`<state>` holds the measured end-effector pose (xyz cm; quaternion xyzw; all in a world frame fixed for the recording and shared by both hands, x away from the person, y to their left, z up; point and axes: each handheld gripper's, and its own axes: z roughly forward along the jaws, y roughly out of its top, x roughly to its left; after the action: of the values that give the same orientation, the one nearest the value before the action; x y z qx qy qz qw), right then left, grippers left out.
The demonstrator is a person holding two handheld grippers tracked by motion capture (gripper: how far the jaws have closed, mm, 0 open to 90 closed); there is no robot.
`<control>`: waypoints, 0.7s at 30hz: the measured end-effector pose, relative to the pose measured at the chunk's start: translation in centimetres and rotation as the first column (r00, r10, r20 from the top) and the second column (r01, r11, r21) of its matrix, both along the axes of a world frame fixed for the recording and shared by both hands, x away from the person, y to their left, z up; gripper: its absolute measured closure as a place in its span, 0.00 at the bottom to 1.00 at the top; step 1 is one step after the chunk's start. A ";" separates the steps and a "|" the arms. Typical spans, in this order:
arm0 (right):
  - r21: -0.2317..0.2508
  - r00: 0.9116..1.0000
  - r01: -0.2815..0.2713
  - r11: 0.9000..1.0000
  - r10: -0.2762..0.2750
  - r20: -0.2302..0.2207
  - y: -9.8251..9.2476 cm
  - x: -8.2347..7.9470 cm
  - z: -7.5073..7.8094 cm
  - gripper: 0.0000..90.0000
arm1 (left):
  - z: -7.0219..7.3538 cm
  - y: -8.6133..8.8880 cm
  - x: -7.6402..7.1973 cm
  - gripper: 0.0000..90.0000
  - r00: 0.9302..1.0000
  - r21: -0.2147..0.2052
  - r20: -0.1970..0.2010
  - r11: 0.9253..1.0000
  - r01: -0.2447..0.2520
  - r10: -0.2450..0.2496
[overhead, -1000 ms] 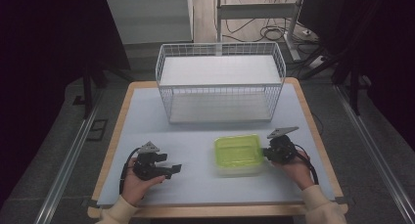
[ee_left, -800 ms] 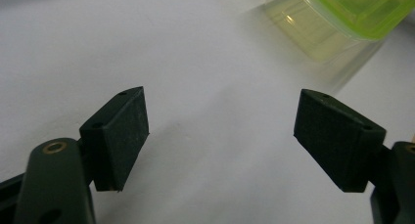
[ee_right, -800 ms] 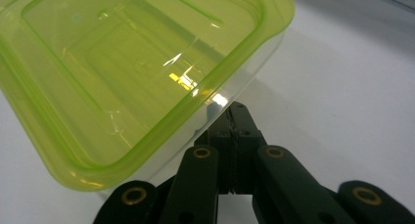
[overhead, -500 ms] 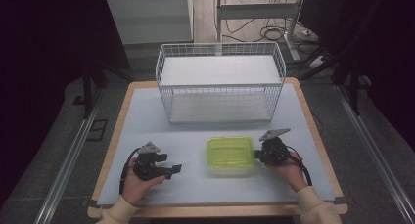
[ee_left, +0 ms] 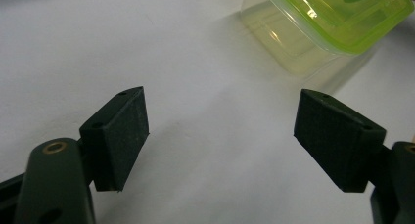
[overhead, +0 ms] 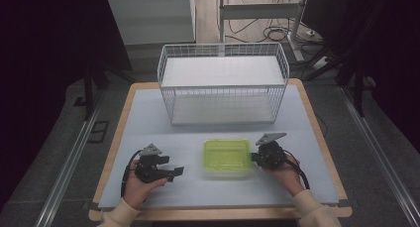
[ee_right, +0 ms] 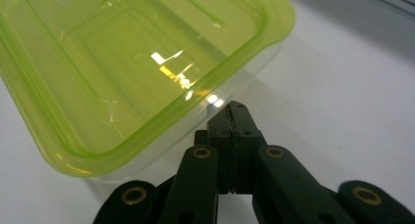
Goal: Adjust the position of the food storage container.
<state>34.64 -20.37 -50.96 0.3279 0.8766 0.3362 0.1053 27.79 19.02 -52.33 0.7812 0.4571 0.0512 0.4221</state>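
Nearest the table's front edge, the left gripper (overhead: 171,171) is held low over the pale blue mat (overhead: 148,113), just left of centre. Its jaws are spread wide, as the left gripper view makes plain, with bare mat between the two black pads (ee_left: 122,131) and nothing gripped. It is aimed toward the container, which is seen at that view's upper right, apart from the pads. It looks to be parked in readiness, perhaps to receive or steady the box.

On the other side, the right gripper (overhead: 255,157) is brought up against the right end of the lidded plastic container (overhead: 227,156). In the right gripper view its jaws are pressed flat together with nothing between them, and the closed tip (ee_right: 234,111) is set against the clear side wall just under the lime-green lid (ee_right: 122,62). A clenched tip placed so is judged to serve as a pusher, sliding the box sideways rather than lifting it.

The container is resting flat on the mat, lid up, between the two grippers and nearer the right one. Its long axis is laid across the table, left to right, roughly parallel to the front edge, with its short ends turned toward the grippers.

Farther back, the white wire basket (overhead: 223,51) is standing upright on the mat, open at the top, well apart from the container. Whether anything lies inside cannot be told.
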 end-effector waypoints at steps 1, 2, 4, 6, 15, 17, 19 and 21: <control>-0.002 1.000 0.004 1.000 -0.004 0.014 -0.1 -0.1 0.1 1.00 | 0.0 0.0 0.0 0.22 1.000 0.001 0.001 1.000 0.000 0.000; -0.007 0.999 0.010 1.000 -0.009 0.031 -0.3 -0.2 0.2 1.00 | 0.0 0.0 0.0 0.22 1.000 0.000 0.001 1.000 0.000 0.000; 0.002 0.998 0.022 1.000 -0.022 0.052 -0.8 -0.4 0.5 1.00 | 0.0 0.1 0.0 0.22 1.000 -0.001 0.002 1.000 -0.002 0.002; 0.018 0.997 0.035 0.999 -0.036 0.062 -1.4 -0.6 0.8 1.00 | 0.1 0.1 0.0 0.23 1.000 -0.001 0.004 1.000 -0.004 0.004; 0.092 0.996 0.060 0.994 -0.065 0.053 -4.1 -1.7 1.0 0.99 | 0.2 0.1 0.0 0.23 1.000 0.001 0.006 1.000 -0.001 0.001; 0.105 0.996 0.072 0.992 -0.077 0.046 -4.5 -1.8 1.0 0.99 | 0.2 0.1 0.0 0.23 1.000 0.000 0.005 1.000 0.001 -0.001; 0.121 0.996 0.078 0.990 -0.083 0.039 -4.7 -1.9 1.1 0.99 | 0.2 0.1 0.0 0.23 1.000 0.001 0.005 1.000 0.001 -0.001; 0.137 0.996 0.075 0.988 -0.079 0.028 -4.8 -1.9 1.1 0.93 | 0.1 0.2 0.0 0.23 1.000 -0.004 0.002 1.000 -0.003 0.003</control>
<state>32.73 -25.20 -49.81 0.3623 0.8365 0.3960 0.1103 27.81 19.20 -52.20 0.7797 0.4579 0.0514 0.4241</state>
